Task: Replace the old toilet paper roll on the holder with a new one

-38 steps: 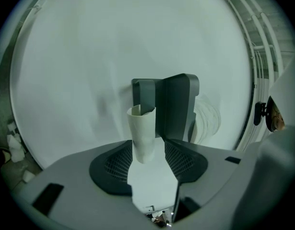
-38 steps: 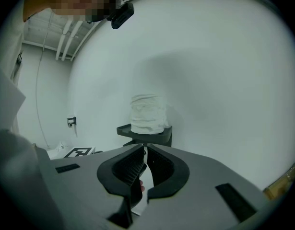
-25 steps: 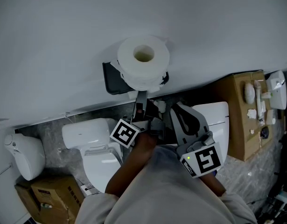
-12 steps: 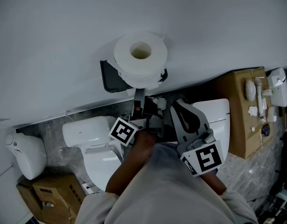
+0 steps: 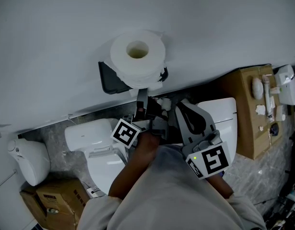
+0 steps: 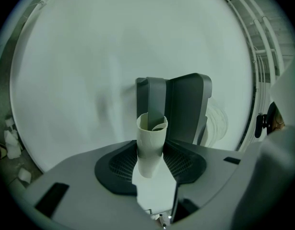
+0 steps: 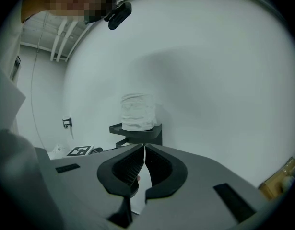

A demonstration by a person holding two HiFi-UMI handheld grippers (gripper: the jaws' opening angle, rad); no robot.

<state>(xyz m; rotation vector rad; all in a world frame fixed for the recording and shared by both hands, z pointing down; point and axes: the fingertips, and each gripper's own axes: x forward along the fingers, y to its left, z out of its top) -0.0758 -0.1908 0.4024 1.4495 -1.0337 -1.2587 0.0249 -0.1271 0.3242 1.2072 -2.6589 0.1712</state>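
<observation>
A full white toilet paper roll (image 5: 137, 56) stands on end on top of the black wall holder (image 5: 109, 80); the right gripper view shows the roll (image 7: 137, 111) on the holder's shelf (image 7: 137, 131). Just below the holder, my left gripper (image 5: 142, 99) grips a bare pale cardboard tube (image 6: 150, 133) at the holder's grey arm (image 6: 173, 104). Its jaws (image 6: 152, 147) have just been closing, with the tube between the pads. My right gripper (image 5: 182, 109) hangs to the right of it, shut and empty (image 7: 144, 150), pointing at the holder.
A plain white wall (image 5: 209, 32) fills the upper part of the view. On the floor below are two white toilets (image 5: 97, 143) (image 5: 221, 119), a cardboard box with small items (image 5: 253, 114) at the right, and another box (image 5: 51, 200) at the lower left.
The roll and holder sit slightly further left and higher in the head view, as that view shifted. Both grippers have stayed where they were.
</observation>
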